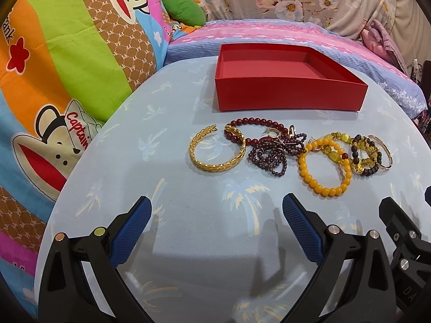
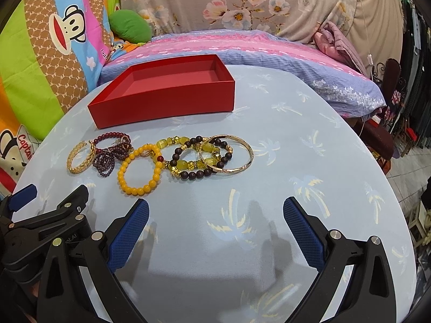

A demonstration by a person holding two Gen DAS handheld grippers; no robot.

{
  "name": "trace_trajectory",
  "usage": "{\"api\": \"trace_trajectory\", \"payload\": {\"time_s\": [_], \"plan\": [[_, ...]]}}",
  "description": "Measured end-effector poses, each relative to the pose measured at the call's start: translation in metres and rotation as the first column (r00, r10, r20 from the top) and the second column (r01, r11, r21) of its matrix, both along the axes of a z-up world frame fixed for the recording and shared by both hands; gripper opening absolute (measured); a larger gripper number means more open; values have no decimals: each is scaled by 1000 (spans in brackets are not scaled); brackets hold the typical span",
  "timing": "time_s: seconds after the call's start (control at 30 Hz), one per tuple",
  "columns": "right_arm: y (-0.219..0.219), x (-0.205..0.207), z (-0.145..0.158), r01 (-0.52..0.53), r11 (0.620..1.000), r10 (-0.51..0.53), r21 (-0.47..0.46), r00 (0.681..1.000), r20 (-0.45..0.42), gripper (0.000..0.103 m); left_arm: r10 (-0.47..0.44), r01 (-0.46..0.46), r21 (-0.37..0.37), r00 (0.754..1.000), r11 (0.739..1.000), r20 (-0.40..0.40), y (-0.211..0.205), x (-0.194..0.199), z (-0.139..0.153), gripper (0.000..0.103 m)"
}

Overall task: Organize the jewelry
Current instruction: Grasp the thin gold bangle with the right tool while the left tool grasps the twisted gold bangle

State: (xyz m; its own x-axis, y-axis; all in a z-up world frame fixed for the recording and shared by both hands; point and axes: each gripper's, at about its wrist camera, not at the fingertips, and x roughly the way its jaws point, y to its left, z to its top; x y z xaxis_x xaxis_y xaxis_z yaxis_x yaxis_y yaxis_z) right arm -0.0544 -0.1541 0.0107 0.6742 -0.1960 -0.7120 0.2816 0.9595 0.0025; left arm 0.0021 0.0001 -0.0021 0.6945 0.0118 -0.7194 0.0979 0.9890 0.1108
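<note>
A row of bracelets lies on the light blue round table (image 1: pixel 204 242) in front of an empty red box (image 1: pixel 288 91) (image 2: pixel 164 102). From the left: a gold cuff (image 1: pixel 200 158) (image 2: pixel 78 167), dark red beads (image 1: pixel 253 122) over a purple bead strand (image 1: pixel 269 156), a yellow bead bracelet (image 1: pixel 323 185) (image 2: pixel 140 185), a black-and-yellow bead bracelet (image 2: pixel 199 173) and a thin gold bangle (image 2: pixel 229 168). My left gripper (image 1: pixel 216 204) is open and empty, short of the gold cuff. My right gripper (image 2: pixel 215 207) is open and empty, short of the bangle.
The table has a palm-tree cloth and drops off at its round edge (image 2: pixel 390 188). Colourful bedding (image 1: pixel 67 67) stands at the left, a pink and blue pillow (image 2: pixel 269 51) lies behind the box. The right gripper's body (image 1: pixel 404 231) shows at the left view's right edge.
</note>
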Motion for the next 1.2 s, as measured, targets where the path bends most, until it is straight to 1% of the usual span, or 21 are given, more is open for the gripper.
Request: {"api": "trace_trajectory", "payload": {"time_s": [0.17, 0.37, 0.47, 0.5, 0.6, 0.7, 0.77, 0.83, 0.9, 0.97, 1.03, 1.1, 1.17, 1.2], "plan": [[-2, 2, 0, 4, 1000, -3, 7, 1000, -7, 96, 5, -5, -13, 1000, 1000, -9, 4, 1, 1, 93], [-14, 5, 6, 28, 1000, -28, 5, 1000, -8, 96, 15, -16, -65, 1000, 998, -4, 18, 8, 5, 94], [-22, 9, 7, 42, 999, -42, 15, 999, -12, 96, 28, -30, -89, 1000, 996, -13, 28, 20, 7, 94], [-24, 11, 7, 47, 999, -46, 20, 999, -14, 96, 33, -33, -69, 999, 997, -8, 30, 24, 7, 94], [-29, 19, 6, 46, 999, -45, 26, 999, -23, 96, 34, -38, -125, 999, 991, -35, 33, 37, 7, 94], [-30, 30, 5, 38, 999, -37, 32, 999, -33, 96, 9, -17, -115, 997, 993, -72, 25, 51, 3, 94], [-30, 37, 4, 32, 999, -31, 33, 999, -38, 96, 2, -10, -103, 997, 995, -81, 20, 60, -1, 94], [-31, 43, 4, 26, 999, -24, 33, 999, -43, 96, 1, -7, -107, 998, 994, -58, 18, 67, -1, 94], [-31, 49, 3, 22, 999, -21, 33, 999, -48, 95, -1, -10, -125, 996, 992, -90, 18, 75, -5, 93], [-33, 55, 1, 22, 999, -20, 34, 998, -55, 94, -10, -4, -136, 995, 991, -102, 18, 80, -7, 85], [-36, 61, -2, 25, 999, -22, 42, 998, -62, 89, -19, 1, -158, 993, 987, -116, 19, 85, -8, 79], [-38, 67, -4, 27, 998, -23, 50, 997, -70, 86, -27, 8, -164, 993, 986, -114, 18, 86, -8, 74], [-40, 73, -7, 24, 998, -20, 52, 997, -78, 83, -43, 25, -162, 993, 986, -110, 16, 87, -7, 61], [-39, 75, -8, 23, 998, -19, 52, 996, -82, 81, -49, 32, -153, 993, 988, -110, 15, 87, -7, 59]]}}
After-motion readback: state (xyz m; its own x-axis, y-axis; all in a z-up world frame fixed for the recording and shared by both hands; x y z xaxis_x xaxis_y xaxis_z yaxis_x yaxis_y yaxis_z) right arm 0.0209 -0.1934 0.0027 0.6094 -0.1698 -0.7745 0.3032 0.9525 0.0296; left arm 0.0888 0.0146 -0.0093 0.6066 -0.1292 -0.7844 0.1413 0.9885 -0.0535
